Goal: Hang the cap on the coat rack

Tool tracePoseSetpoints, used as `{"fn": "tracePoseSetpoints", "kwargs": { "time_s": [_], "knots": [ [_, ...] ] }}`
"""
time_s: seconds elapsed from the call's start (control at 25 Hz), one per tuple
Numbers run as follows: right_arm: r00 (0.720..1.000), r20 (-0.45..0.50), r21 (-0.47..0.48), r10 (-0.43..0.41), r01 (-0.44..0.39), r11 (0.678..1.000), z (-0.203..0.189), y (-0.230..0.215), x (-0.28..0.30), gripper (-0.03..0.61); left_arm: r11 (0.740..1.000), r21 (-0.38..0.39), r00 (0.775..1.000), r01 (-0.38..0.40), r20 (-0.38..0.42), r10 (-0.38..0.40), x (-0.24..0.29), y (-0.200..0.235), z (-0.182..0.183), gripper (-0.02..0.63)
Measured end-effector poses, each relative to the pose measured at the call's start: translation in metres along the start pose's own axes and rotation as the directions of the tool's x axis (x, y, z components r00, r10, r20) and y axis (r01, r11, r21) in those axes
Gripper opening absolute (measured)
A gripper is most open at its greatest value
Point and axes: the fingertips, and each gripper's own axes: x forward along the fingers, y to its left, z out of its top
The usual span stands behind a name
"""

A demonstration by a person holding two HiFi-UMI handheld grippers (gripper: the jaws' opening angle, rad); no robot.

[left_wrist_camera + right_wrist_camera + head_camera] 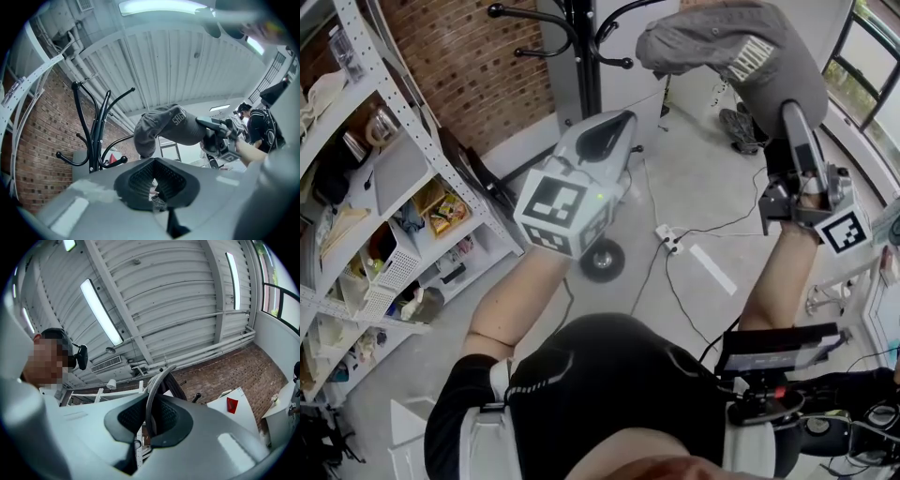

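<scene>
A grey cap [741, 47] with white lettering hangs in the air at the upper right, just right of the black coat rack [581, 37]. My right gripper [790, 111] is shut on its brim from below. In the right gripper view a thin curved edge of the cap [154, 385] is pinched between the jaws of the right gripper [150, 420]. My left gripper [605, 136] is raised in front of the rack, shut and holding nothing. The left gripper view looks past the left gripper [157, 180] to the cap [168, 124], level with the hooks of the rack [96, 136].
Metal shelving [384, 187] with boxes and clutter lines the left side, against a brick wall [469, 56]. A power strip [667, 239] and cables lie on the floor, beside a small wheel [602, 260]. Another person [258, 126] stands behind the cap.
</scene>
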Motion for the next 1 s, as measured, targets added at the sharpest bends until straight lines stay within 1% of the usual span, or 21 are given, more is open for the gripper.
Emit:
{"fn": "tracePoseSetpoints", "kwargs": {
  "time_s": [0.2, 0.36, 0.56, 0.76, 0.88, 1.0],
  "knots": [
    [0.999, 0.004, 0.008, 0.038, -0.038, 0.999, 0.003, -0.014, 0.024, 0.028, 1.0, 0.021, 1.0, -0.01, 0.005, 0.01, 0.008, 0.007, 0.007, 0.003],
    [0.995, 0.032, 0.025, 0.097, -0.098, 0.995, 0.013, -0.018, 0.035, 0.028, 0.999, 0.018, 0.999, -0.039, 0.002, 0.039, 0.009, 0.01, 0.007, 0.003],
    [0.987, 0.083, 0.059, 0.134, -0.139, 0.988, 0.03, -0.036, 0.05, 0.028, 0.997, 0.024, 0.997, -0.072, 0.008, 0.071, 0.012, 0.014, 0.01, 0.003],
    [0.983, 0.134, 0.1, 0.127, -0.141, 0.985, 0.036, -0.063, 0.056, 0.028, 0.992, 0.049, 0.993, -0.115, 0.001, 0.115, 0.01, 0.028, 0.008, 0.003],
    [0.979, 0.171, 0.131, 0.108, -0.132, 0.983, 0.038, -0.083, 0.054, 0.026, 0.99, 0.062, 0.991, -0.13, -0.002, 0.131, 0.011, 0.03, 0.007, 0.003],
    [0.978, 0.189, 0.169, 0.092, -0.124, 0.978, 0.036, -0.101, 0.051, 0.028, 0.988, 0.069, 0.99, -0.139, -0.001, 0.139, 0.01, 0.029, 0.008, 0.003]
  ]
}}
